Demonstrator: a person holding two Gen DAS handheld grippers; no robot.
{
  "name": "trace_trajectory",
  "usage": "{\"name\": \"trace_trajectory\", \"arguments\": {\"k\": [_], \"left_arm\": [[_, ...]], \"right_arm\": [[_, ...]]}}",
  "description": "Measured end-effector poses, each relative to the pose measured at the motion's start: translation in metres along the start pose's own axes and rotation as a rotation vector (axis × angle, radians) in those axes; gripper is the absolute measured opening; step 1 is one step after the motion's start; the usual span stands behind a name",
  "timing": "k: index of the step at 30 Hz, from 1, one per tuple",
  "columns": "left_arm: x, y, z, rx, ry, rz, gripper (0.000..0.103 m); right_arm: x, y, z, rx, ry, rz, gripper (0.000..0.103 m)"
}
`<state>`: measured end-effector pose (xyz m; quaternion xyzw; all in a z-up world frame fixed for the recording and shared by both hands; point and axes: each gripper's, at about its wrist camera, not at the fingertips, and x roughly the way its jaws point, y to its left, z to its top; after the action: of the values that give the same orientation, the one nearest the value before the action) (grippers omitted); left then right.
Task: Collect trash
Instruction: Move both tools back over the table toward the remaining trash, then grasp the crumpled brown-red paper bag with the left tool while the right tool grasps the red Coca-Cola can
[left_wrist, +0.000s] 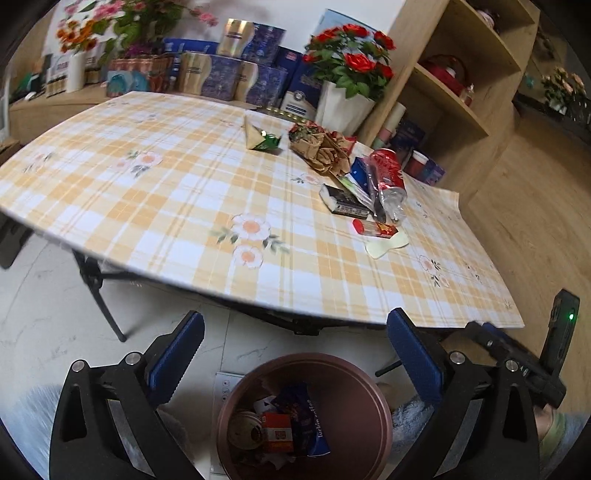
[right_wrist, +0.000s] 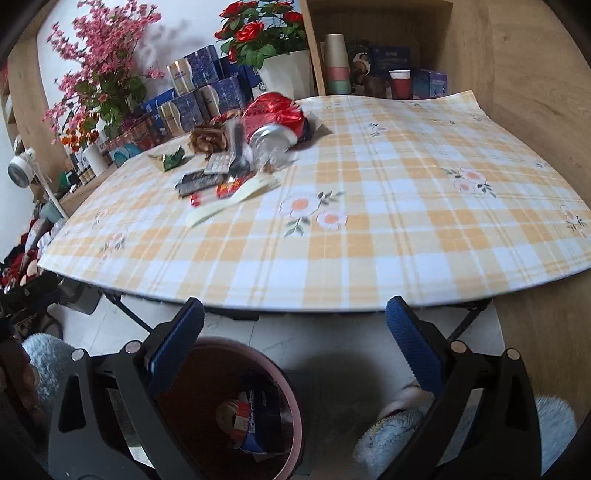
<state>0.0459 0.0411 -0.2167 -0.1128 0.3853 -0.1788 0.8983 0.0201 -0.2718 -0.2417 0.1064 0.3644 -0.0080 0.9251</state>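
The room held wooden shelving and flower pots at twelve o'clock beyond the counter (left_wrist: 184, 206), plaid-covered and low. The bin (left_wrist: 369, 373), at six o'clock on the floor, already held wrappers. Remaining trash, including a red can (left_wrist: 386, 168) and a crumpled brown bag (left_wrist: 325, 153), lay at two o'clock. The left tool (left_wrist: 295, 354) and right tool (right_wrist: 295, 343) stood spread and empty; the step appeared between drops, the next calling for a reach toward the pile.

Tablecloth (left_wrist: 229, 192) — yellow-white plaid with flowers; bin (left_wrist: 369, 384) — brown; can (left_wrist: 388, 171) red.
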Motion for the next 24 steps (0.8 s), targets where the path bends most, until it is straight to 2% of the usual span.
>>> {"name": "trace_trajectory", "arguments": {"k": [4, 9, 13, 16, 19, 22, 24], "left_arm": [[0.014, -0.018, 0.043, 0.076, -0.01, -0.033, 0.097], [0.059, -0.035, 0.12, -0.006, -0.011, -0.123, 0.097], [0.124, -0.042, 0.18, -0.082, 0.01, -0.214, 0.097], [0.167, -0.042, 0.209, -0.103, 0.024, -0.165, 0.097], [0.201, -0.035, 0.226, -0.176, 0.042, -0.141, 0.097], [0.23, -0.03, 0.239, -0.221, 0.063, -0.103, 0.097], [0.243, -0.031, 0.241, -0.216, 0.077, -0.075, 0.097]], "right_arm": [[0.008, -0.012, 0.024, 0.037, -0.001, 0.013, 0.097], [0.022, -0.02, 0.066, 0.036, -0.035, 0.022, 0.097], [0.032, -0.024, 0.097, 0.029, -0.082, 0.034, 0.097], [0.04, -0.031, 0.118, 0.062, -0.104, 0.054, 0.097], [0.048, -0.04, 0.131, 0.098, -0.103, 0.087, 0.097], [0.057, -0.046, 0.139, 0.115, -0.095, 0.092, 0.097], [0.063, -0.048, 0.142, 0.118, -0.092, 0.09, 0.097]]}}
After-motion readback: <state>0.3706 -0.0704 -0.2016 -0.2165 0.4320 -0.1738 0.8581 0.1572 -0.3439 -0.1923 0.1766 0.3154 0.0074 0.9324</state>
